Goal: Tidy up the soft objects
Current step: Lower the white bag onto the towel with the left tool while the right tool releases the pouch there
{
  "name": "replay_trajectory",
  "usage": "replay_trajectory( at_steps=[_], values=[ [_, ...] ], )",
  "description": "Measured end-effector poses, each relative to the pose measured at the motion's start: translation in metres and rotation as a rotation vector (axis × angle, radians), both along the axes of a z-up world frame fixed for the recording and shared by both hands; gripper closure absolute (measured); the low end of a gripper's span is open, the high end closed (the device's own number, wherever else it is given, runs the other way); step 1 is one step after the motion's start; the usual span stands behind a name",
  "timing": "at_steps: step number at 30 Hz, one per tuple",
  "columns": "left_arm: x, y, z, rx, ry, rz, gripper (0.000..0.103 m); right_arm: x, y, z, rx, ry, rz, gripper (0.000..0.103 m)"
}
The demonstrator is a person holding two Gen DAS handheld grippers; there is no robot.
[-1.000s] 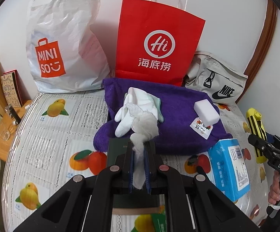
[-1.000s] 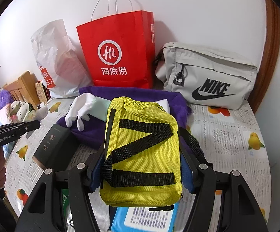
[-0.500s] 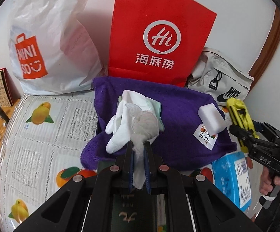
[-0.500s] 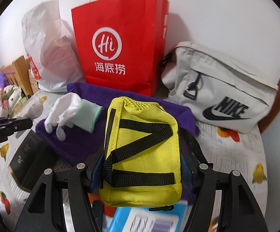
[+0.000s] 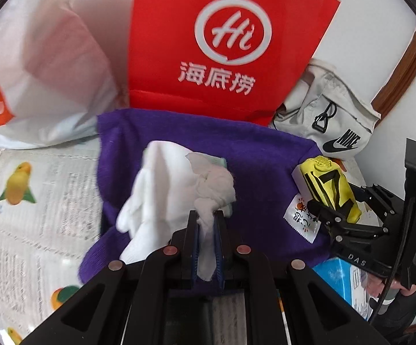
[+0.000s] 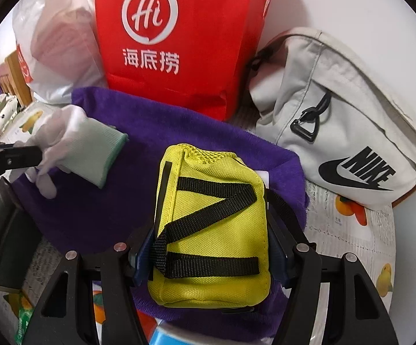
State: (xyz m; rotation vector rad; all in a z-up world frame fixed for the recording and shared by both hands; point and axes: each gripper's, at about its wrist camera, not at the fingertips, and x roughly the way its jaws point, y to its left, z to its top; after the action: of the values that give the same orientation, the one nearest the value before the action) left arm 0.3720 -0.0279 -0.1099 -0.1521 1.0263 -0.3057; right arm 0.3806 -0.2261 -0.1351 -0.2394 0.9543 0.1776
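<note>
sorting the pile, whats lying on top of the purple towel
On the purple fleece towel: a white glove with mint cuff and a small orange-print sachet. Both held items hide other parts of it.

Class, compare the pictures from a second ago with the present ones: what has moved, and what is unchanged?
Both tongs advanced toward the purple towel and red bag. The left tongs carried the white cloth up to the white glove; the right tongs brought the yellow pouch over the towel. Both grips stayed shut.
</note>
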Motion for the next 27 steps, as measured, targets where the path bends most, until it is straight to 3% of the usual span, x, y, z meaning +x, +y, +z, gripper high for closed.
replay_trajectory(
  at_steps=[4, 13, 18, 20, 24, 27],
  values=[
    [0.022, 0.003, -0.023, -0.007, 0.097, 0.025, 0.091, 0.005, -0.005, -0.012, -0.022, 0.023, -0.020, 0.038],
    [0.025, -0.001, -0.027, -0.006, 0.105, 0.002, 0.091, 0.010, -0.009, -0.015, 0.045, 0.050, -0.003, 0.025],
    [0.029, -0.001, -0.031, -0.010, 0.117, -0.004, 0.089, 0.009, -0.013, -0.012, 0.099, 0.053, -0.001, 0.022],
    [0.028, 0.001, -0.030, -0.018, 0.118, -0.005, 0.082, 0.008, -0.014, -0.009, 0.120, 0.053, 0.001, 0.022],
    [0.025, 0.004, -0.025, -0.004, 0.106, -0.006, 0.058, 0.003, -0.014, 0.005, 0.123, 0.006, -0.007, 0.021],
    [0.021, 0.004, -0.018, 0.007, 0.091, -0.009, 0.049, 0.000, -0.016, 0.012, 0.132, -0.011, -0.008, 0.019]
  ],
)
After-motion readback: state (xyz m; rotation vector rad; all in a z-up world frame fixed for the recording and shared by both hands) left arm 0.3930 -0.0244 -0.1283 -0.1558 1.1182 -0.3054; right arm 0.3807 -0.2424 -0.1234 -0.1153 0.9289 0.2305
